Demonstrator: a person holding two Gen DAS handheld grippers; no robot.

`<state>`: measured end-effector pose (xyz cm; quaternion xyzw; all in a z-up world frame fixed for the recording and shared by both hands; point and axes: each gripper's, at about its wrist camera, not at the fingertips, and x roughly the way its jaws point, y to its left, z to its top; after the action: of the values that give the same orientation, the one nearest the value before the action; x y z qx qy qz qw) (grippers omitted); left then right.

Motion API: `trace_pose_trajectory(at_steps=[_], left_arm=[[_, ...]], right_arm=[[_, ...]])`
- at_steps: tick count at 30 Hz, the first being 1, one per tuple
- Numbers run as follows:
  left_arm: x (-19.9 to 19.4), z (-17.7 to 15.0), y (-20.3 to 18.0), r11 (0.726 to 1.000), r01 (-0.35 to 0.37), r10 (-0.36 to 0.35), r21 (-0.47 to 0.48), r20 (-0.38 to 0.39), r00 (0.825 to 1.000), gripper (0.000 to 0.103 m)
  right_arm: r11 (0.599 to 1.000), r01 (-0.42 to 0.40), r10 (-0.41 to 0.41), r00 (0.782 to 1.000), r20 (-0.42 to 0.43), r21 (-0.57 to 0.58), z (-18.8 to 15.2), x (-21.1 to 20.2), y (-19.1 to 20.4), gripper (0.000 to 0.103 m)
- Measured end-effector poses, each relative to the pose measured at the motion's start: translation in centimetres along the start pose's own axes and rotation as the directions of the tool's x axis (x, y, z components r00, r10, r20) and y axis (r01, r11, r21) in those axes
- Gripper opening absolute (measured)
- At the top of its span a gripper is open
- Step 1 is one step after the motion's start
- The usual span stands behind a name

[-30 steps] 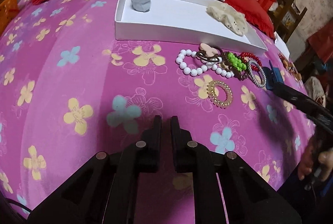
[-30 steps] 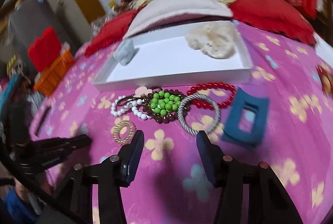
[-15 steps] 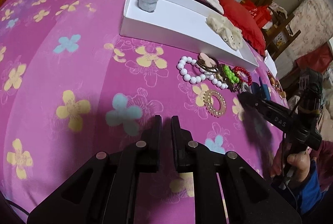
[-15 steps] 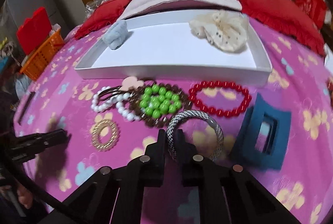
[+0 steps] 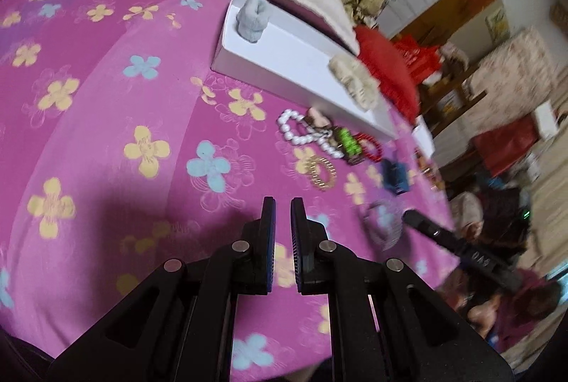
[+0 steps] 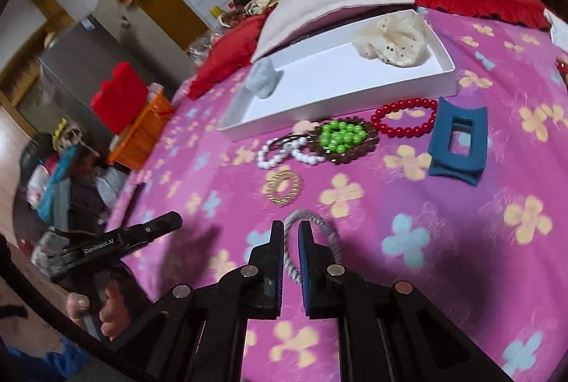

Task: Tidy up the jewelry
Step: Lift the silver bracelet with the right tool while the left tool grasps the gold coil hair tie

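Right gripper (image 6: 291,227): jaws closed to a narrow gap, pinching the silver-grey braided bracelet (image 6: 325,233) above the pink floral bedspread (image 6: 461,240). Left gripper (image 5: 283,208): nearly closed, holding nothing. White tray (image 6: 355,76) (grey scrunchie (image 6: 262,82) and cream scrunchie (image 6: 394,37) inside). Beside the tray on the bedspread: pearl bracelet (image 6: 284,154), green bead cluster (image 6: 340,135), red bead bracelet (image 6: 404,117), gold coil tie (image 6: 283,192), blue claw clip (image 6: 458,140).

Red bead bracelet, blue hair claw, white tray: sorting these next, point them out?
red bead bracelet (image 6: 404,132), right wrist view, lower strand.
blue hair claw (image 6: 439,137), right wrist view, left bar.
white tray (image 6: 340,98), right wrist view, front wall.
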<state>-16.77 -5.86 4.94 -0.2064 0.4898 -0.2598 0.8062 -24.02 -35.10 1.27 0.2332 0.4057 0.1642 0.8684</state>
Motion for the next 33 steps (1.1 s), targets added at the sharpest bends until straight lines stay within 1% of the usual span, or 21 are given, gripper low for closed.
trace_pose_trajectory(at_steps=[3, 4, 5, 6, 8, 9, 10, 12, 14, 15, 17, 19, 20, 22, 26, 27, 28, 29, 31, 33], left_arm=[[-1.4, 0.1, 0.1, 0.996, 0.072, -0.072, -0.045, 0.015, 0.997, 0.007], [-1.9, 0.1, 0.2, 0.994, 0.095, -0.094, -0.06, 0.02, 0.995, 0.007], [-2.4, 0.1, 0.2, 0.991, 0.109, -0.107, -0.072, 0.029, 0.994, 0.007], [-2.8, 0.2, 0.2, 0.992, 0.106, -0.104, -0.073, 0.036, 0.994, 0.007], [-3.5, 0.3, -0.1, 0.996, 0.069, -0.066, -0.056, 0.053, 0.996, 0.007], [-3.6, 0.2, -0.1, 0.997, 0.053, -0.051, -0.05, 0.056, 0.997, 0.007], [-3.7, 0.0, -0.1, 0.998, 0.042, -0.04, -0.043, 0.057, 0.998, 0.007], [-4.0, -0.6, -0.4, 1.0, 0.026, -0.026, -0.011, 0.064, 0.998, 0.007], [-4.4, -1.5, -1.4, 0.997, -0.032, 0.026, 0.067, 0.09, 0.996, 0.007], [-4.6, -2.0, -2.2, 0.99, -0.074, 0.06, 0.12, 0.11, 0.992, 0.007], [-4.6, -3.0, -3.3, 0.971, -0.126, 0.1, 0.203, 0.133, 0.986, 0.007], [-4.4, -3.8, -4.2, 0.949, -0.166, 0.13, 0.268, 0.144, 0.981, 0.007], [-4.3, -4.0, -4.3, 0.944, -0.172, 0.136, 0.283, 0.141, 0.981, 0.007], [-4.0, -4.3, -4.3, 0.941, -0.164, 0.129, 0.296, 0.133, 0.983, 0.007], [-3.3, -4.0, -3.4, 0.945, -0.174, 0.147, 0.276, 0.116, 0.982, 0.007], [-3.1, -3.9, -2.9, 0.95, -0.172, 0.148, 0.26, 0.11, 0.983, 0.007], [-3.0, -3.8, -2.7, 0.955, -0.169, 0.147, 0.245, 0.105, 0.984, 0.007], [-2.9, -3.7, -2.5, 0.959, -0.165, 0.145, 0.233, 0.098, 0.985, 0.008], [-2.2, -3.1, -2.2, 0.966, -0.148, 0.135, 0.214, 0.075, 0.988, 0.011], [-1.2, -2.5, -2.5, 0.968, -0.135, 0.126, 0.212, 0.055, 0.991, 0.02]], right_arm=[[0.999, -0.045, 0.045, 0.999, 0.014, 0.028, -0.1, -0.7, 0.2, 0.007], [0.998, -0.048, 0.048, 0.999, 0.018, 0.03, -0.2, -0.9, 0.3, 0.007], [0.999, -0.035, 0.035, 0.999, 0.022, 0.019, -0.2, -1.0, 0.5, 0.007], [1.0, 0.001, -0.001, 1.0, 0.025, -0.011, -0.4, -0.9, 0.9, 0.007], [0.993, 0.086, -0.086, 0.996, -0.001, -0.082, -1.0, -0.1, 1.6, 0.008], [0.987, 0.12, -0.122, 0.992, -0.018, -0.105, -1.3, 0.4, 1.7, 0.014], [0.981, 0.148, -0.153, 0.988, -0.032, -0.126, -1.7, 0.9, 1.7, 0.03], [0.97, 0.184, -0.192, 0.981, -0.035, -0.161, -2.7, 1.9, 1.9, 0.048], [0.962, 0.203, -0.214, 0.976, -0.041, -0.184, -3.3, 2.5, 1.8, 0.048], [0.959, 0.207, -0.219, 0.975, -0.045, -0.192, -3.5, 2.8, 1.8, 0.048], [0.955, 0.214, -0.229, 0.972, -0.051, -0.206, -3.7, 3.4, 1.8, 0.048], [0.946, 0.236, -0.254, 0.966, -0.054, -0.222, -3.8, 4.2, 1.7, 0.048], [0.94, 0.256, -0.273, 0.961, -0.049, -0.224, -3.7, 4.5, 1.6, 0.048], [0.937, 0.272, -0.285, 0.958, -0.033, -0.218, -3.4, 4.8, 1.4, 0.043], [0.932, 0.288, -0.299, 0.954, -0.019, -0.219, -3.1, 5.1, 1.3, 0.041], [0.93, 0.291, -0.302, 0.953, -0.017, -0.224, -3.1, 5.2, 1.5, 0.039], [0.928, 0.293, -0.305, 0.952, -0.016, -0.231, -3.1, 5.3, 1.7, 0.032], [0.925, 0.295, -0.308, 0.951, -0.017, -0.239, -3.1, 5.5, 1.8, 0.028], [0.918, 0.304, -0.319, 0.948, -0.018, -0.256, -3.1, 5.7, 2.0, 0.01], [0.915, 0.314, -0.328, 0.944, -0.017, -0.252, -2.9, 5.8, 1.9, 0.007]])
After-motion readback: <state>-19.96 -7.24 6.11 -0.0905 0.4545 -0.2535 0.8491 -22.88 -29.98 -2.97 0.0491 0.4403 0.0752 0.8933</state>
